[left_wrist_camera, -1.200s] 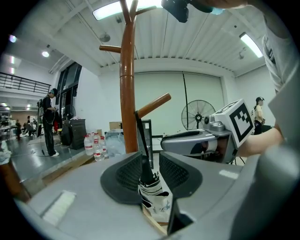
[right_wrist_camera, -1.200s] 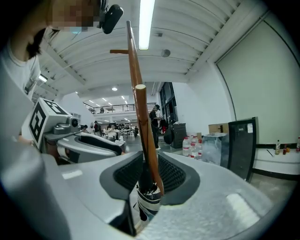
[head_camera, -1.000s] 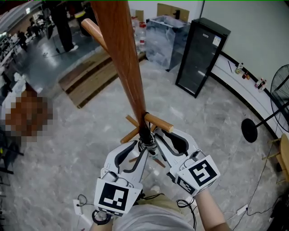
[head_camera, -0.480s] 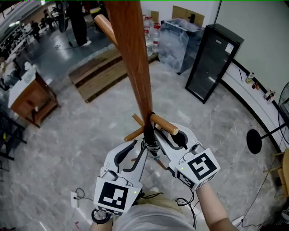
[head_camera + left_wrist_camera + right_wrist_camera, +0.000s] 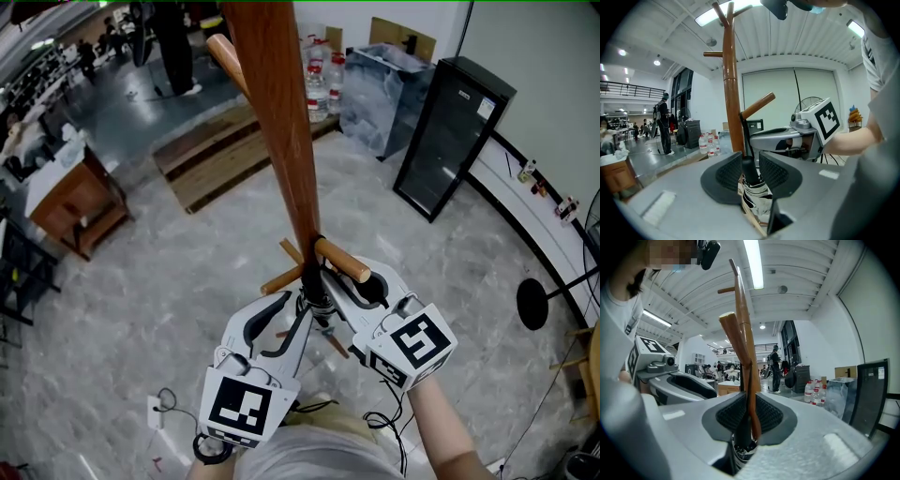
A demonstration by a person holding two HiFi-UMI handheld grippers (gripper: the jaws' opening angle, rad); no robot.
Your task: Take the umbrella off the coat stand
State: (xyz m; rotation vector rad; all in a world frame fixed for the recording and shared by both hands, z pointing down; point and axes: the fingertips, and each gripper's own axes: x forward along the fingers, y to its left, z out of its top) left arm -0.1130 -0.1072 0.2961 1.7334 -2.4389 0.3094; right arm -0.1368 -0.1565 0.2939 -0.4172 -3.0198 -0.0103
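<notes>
Wood, glossy and reddish-brown, forms the round pole of the coat stand (image 5: 281, 122), with a paler blunt peg (image 5: 342, 261) angling out of it. The umbrella (image 5: 757, 199) hangs folded just beside the pole. Its pleated fabric is white with a dark print, its handle (image 5: 749, 171) is a smooth black cylinder, and a thin black strap (image 5: 742, 133) runs up to the peg.

The left gripper (image 5: 749, 164) has its ribbed black pads clamped on that handle from both sides. The right gripper (image 5: 749, 416) is closing its jaws. The strap and the top of the handle stand between its gridded pads, and a sliver of wood is visible through the gap.

Each grey plastic gripper carries a white cube (image 5: 417, 342) printed with a bold black square marker. A tall black cabinet (image 5: 450, 141) on the marbled grey floor (image 5: 169, 272) bears a white sticker, too small to read.
</notes>
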